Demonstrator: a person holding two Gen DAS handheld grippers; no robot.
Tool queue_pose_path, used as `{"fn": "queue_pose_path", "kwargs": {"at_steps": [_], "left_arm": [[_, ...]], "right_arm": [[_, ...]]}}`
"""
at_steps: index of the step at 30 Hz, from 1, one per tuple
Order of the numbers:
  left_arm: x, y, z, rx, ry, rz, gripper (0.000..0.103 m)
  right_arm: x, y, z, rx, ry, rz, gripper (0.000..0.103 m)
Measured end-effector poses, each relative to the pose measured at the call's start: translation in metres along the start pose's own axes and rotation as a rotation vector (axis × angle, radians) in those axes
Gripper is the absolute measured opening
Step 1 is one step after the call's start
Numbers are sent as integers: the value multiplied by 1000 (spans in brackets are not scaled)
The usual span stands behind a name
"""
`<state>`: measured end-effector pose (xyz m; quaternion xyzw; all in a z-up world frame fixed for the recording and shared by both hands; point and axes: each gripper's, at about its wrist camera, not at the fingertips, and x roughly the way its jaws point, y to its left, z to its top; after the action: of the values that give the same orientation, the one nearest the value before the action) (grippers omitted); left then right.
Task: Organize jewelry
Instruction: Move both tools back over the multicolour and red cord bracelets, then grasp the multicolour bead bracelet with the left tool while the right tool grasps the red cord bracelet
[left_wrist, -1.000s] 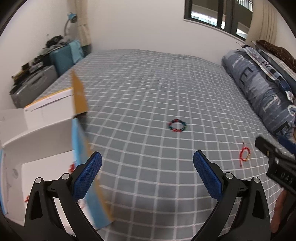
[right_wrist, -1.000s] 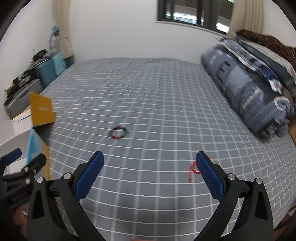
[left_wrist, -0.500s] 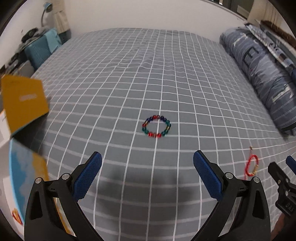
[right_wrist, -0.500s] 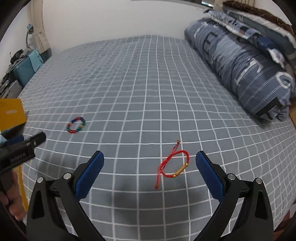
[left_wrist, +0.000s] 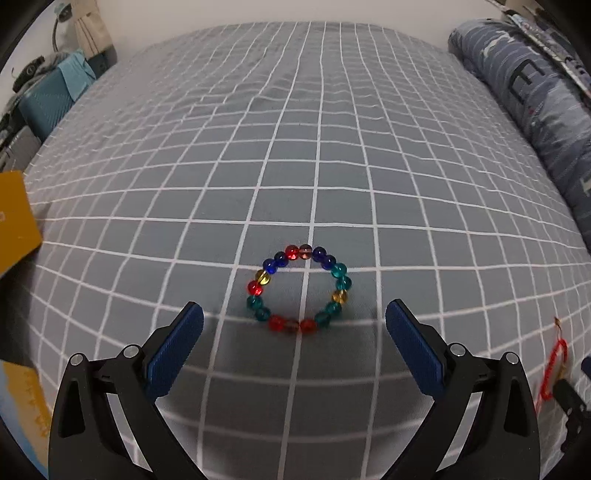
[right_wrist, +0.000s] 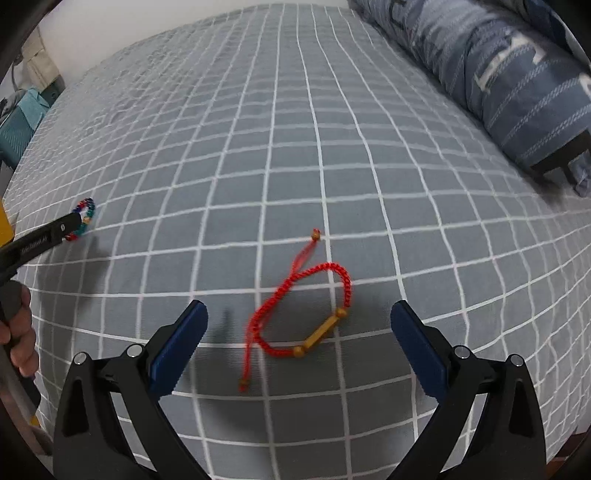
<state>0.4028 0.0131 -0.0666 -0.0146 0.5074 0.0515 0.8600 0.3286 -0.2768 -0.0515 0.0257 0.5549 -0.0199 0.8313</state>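
A multicoloured bead bracelet (left_wrist: 298, 288) lies flat on the grey checked bedsheet (left_wrist: 295, 155). My left gripper (left_wrist: 294, 325) is open, low over the sheet, its blue pads either side of the bracelet's near edge. A red cord bracelet with a gold tube (right_wrist: 301, 314) lies on the sheet in the right wrist view. My right gripper (right_wrist: 299, 326) is open and straddles it just above. The bead bracelet also shows far left in the right wrist view (right_wrist: 84, 218), partly behind the left gripper's finger. The red bracelet shows at the right edge of the left wrist view (left_wrist: 554, 367).
A yellow box flap (left_wrist: 13, 218) stands at the left edge. A blue striped duvet (right_wrist: 498, 66) lies along the bed's right side. A teal suitcase (left_wrist: 44, 99) and clutter sit beyond the bed's far left corner.
Both grippers have moved forward and down toward the sheet. The bead bracelet now sits between the left pads, the red bracelet between the right pads. The box has slid out to the left.
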Motion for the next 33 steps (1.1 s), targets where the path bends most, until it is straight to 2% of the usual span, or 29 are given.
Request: {"fn": "queue_pose_path", "kwargs": {"at_steps": [8, 13, 15, 17, 20, 22, 25, 27, 33], "left_arm": [[31, -3, 3, -8, 26, 8, 98], [33, -1, 4, -25, 29, 3, 96], [33, -1, 3, -26, 27, 5, 89], [34, 4, 8, -26, 27, 12, 72], [28, 1, 10, -2, 25, 14, 52], [26, -1, 9, 11, 23, 3, 43], [23, -3, 5, 19, 16, -8, 19], [19, -5, 2, 28, 6, 4, 19], [11, -9, -6, 39, -23, 34, 19]], "right_arm": [[26, -7, -5, -9, 32, -7, 86], [25, -10, -4, -17, 22, -12, 68], [23, -9, -5, -25, 22, -8, 59], [22, -6, -4, -35, 23, -7, 50], [23, 1, -1, -64, 20, -13, 38], [23, 5, -1, -73, 18, -17, 33], [22, 6, -1, -79, 14, -26, 19], [22, 5, 0, -86, 11, -28, 12], [20, 5, 1, -84, -5, -32, 12]]}}
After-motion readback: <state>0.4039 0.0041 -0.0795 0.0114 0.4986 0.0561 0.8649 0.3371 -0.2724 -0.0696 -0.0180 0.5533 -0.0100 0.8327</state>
